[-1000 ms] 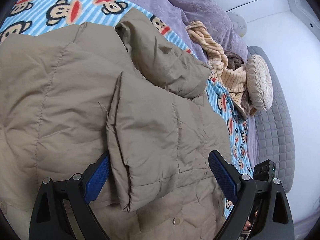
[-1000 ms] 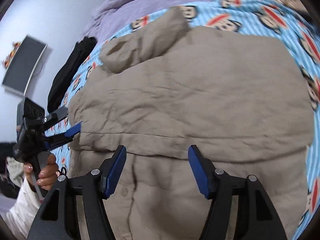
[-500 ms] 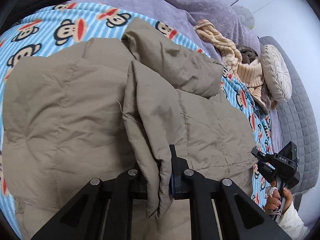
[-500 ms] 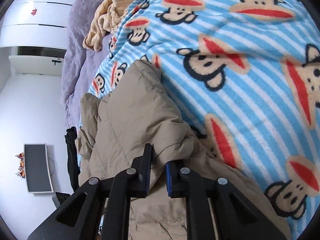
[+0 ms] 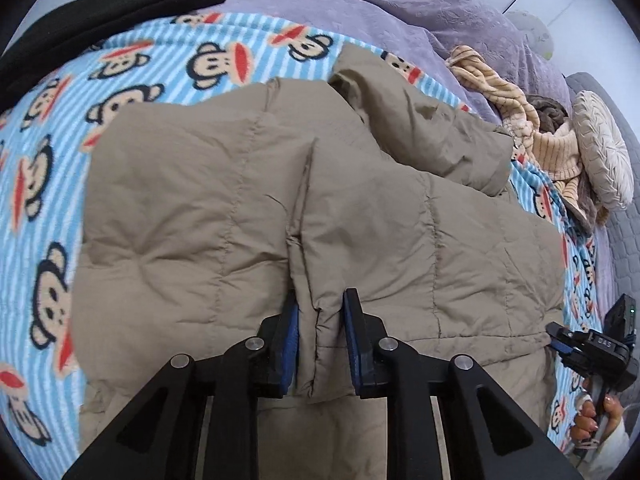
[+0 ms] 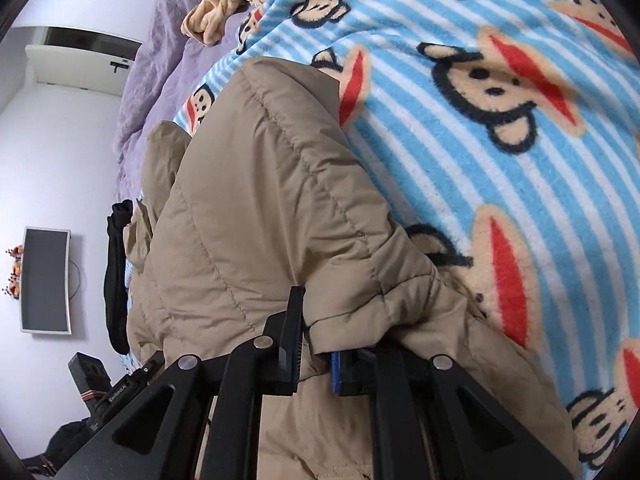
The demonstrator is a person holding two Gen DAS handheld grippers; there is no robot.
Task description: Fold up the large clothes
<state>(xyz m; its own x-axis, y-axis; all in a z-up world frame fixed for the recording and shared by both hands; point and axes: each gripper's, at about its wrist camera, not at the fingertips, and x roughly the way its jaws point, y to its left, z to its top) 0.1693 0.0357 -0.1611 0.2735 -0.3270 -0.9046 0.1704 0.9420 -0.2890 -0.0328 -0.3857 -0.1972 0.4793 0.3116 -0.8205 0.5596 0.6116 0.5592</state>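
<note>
A tan quilted puffer jacket [image 5: 200, 184] lies spread on a blue striped monkey-print blanket [image 5: 60, 128] on a bed. My left gripper [image 5: 320, 316] is shut on a folded edge of the jacket and holds it raised. My right gripper [image 6: 316, 340] is shut on another hem edge of the jacket [image 6: 248, 208], lifted off the blanket [image 6: 500, 160]. The right gripper also shows at the right edge of the left wrist view [image 5: 588, 344].
A purple duvet [image 5: 360, 8], a black garment [image 5: 100, 4], a striped beige cloth [image 5: 532, 120] and a round cream cushion [image 5: 604, 160] lie at the far side of the bed. A wall monitor [image 6: 46, 280] hangs at the left.
Both grippers closed on jacket edges about half a second ago and have since lifted and drawn the fabric up. The jacket now lies flatter and wider.
</note>
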